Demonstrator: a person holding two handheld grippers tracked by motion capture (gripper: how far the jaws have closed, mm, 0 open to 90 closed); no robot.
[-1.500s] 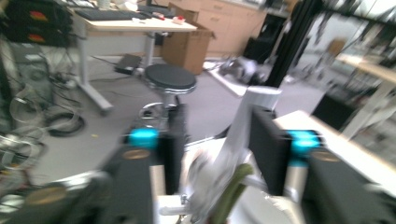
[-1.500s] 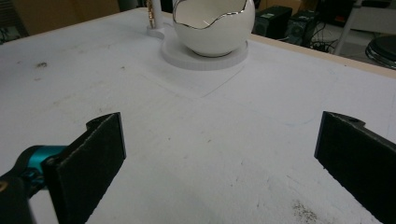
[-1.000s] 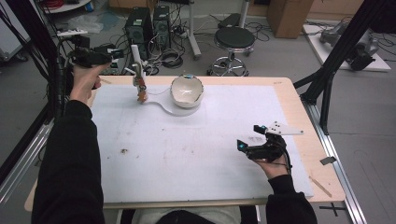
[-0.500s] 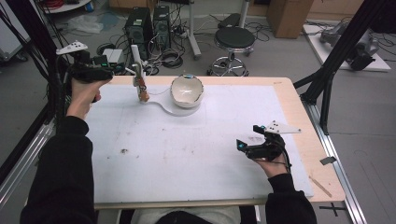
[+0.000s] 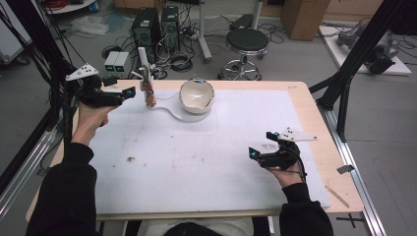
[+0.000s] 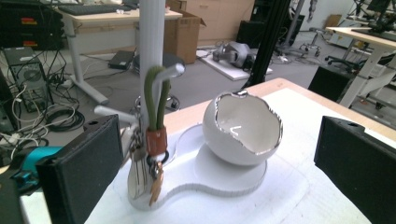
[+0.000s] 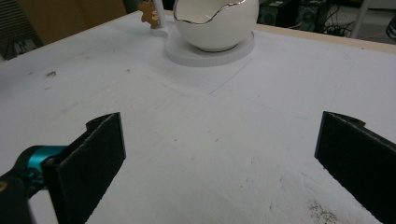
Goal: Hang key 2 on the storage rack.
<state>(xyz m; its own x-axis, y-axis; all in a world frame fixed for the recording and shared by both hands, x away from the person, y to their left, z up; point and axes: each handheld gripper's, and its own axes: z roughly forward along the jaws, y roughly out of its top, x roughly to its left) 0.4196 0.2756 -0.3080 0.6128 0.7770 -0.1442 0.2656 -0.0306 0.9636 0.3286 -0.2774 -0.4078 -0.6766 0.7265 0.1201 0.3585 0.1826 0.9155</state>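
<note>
The left gripper (image 5: 129,91) is hovering with its jaws spread wide and empty, pointing at a white post (image 6: 152,42) just ahead of it. A green loop (image 6: 155,98) with a brown band is hanging from the post's hook, keys (image 6: 141,175) dangling below. Just beyond, to that gripper's right, an egg-shaped white bowl (image 6: 243,128) is sitting on a flat white base (image 6: 224,179). The right gripper (image 5: 263,142) is resting low over the white mat (image 7: 261,130), jaws wide and holding nothing, the bowl (image 7: 215,24) well ahead of it.

white bowl (image 5: 196,96) with gold rim, green loop (image 6: 156,95), black tongs (image 7: 219,163)
</note>
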